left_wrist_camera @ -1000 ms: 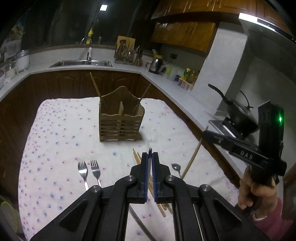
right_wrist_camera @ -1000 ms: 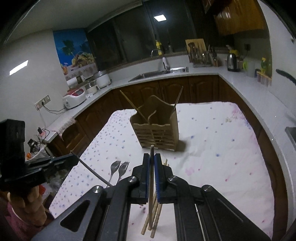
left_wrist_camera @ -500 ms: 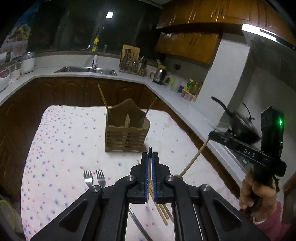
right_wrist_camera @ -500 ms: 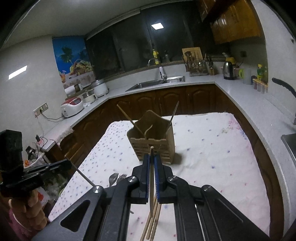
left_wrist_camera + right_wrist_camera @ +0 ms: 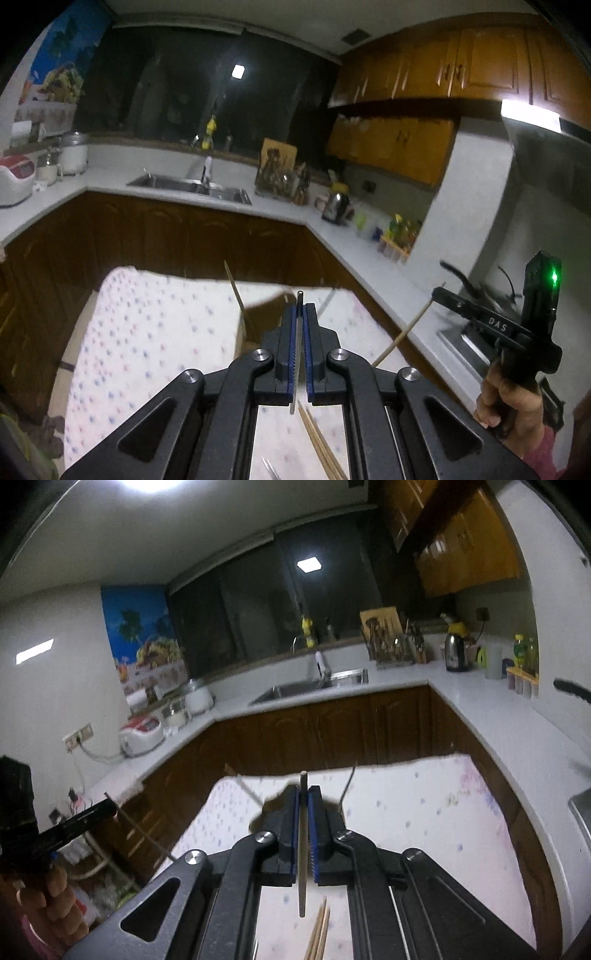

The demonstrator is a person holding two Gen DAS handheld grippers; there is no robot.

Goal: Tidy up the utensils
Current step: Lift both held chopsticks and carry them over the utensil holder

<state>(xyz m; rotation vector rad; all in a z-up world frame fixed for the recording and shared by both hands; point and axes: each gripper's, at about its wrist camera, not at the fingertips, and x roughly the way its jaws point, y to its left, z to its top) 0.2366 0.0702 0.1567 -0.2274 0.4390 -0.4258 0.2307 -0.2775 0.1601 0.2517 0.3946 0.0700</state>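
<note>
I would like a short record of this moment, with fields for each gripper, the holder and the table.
left gripper: shut on a thin metal utensil handle
right gripper: shut on a wooden chopstick
wooden holder: on the table, mostly hidden behind the fingers
dotted tablecloth: loose chopsticks lying near the camera

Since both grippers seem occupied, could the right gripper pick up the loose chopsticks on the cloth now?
Probably not: the right gripper is shut on a chopstick, so it must drop that before taking the loose chopsticks.
</note>
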